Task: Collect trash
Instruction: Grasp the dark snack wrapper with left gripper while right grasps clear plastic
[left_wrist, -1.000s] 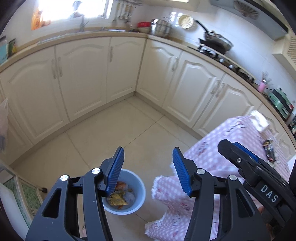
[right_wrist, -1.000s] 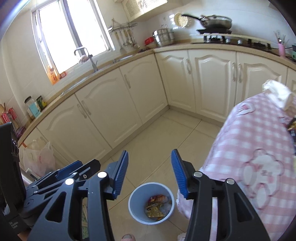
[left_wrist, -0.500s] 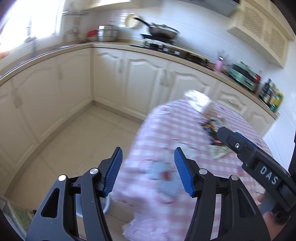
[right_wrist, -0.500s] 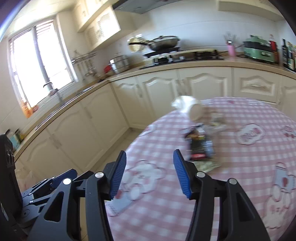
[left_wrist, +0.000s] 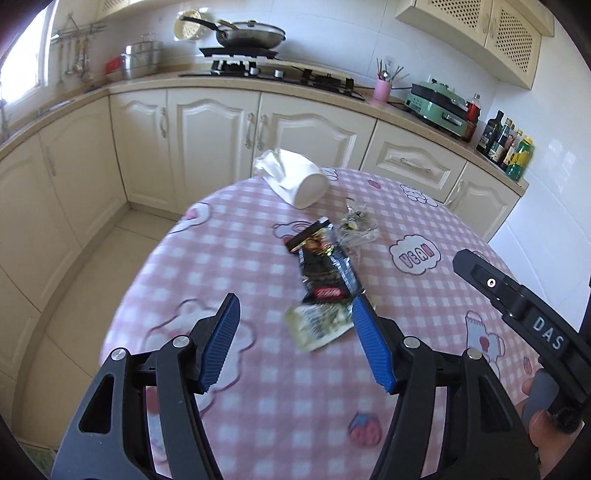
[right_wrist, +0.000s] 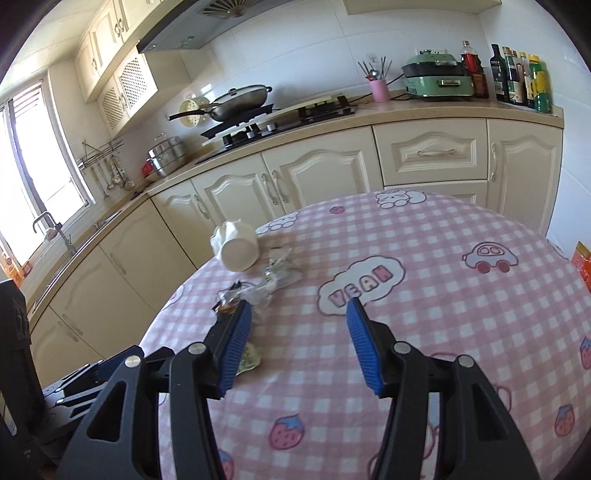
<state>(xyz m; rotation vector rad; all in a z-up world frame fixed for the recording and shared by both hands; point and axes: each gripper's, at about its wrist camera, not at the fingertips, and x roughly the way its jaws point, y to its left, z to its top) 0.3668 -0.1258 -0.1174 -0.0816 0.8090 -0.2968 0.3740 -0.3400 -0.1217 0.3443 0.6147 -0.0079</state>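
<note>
Tabletop (left_wrist: 258, 387): cloth printed "YEAH" (left_wrist: 415, 255). Black wrapper (left_wrist: 321, 269) at 12 o'clock of left claw (left_wrist: 295, 314), fingers apart, empty. Right claw (right_wrist: 299, 314) apart, empty; housing marked "DAS" (left_wrist: 548, 332).

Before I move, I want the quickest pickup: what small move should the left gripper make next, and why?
Probably ease the left gripper forward and down over the pale green wrapper. Its jaws stand open and empty, and that wrapper lies flat on the pink checked tablecloth between its fingertips, nearer than the black snack wrapper, the clear wrapper or the white paper cup.
</note>
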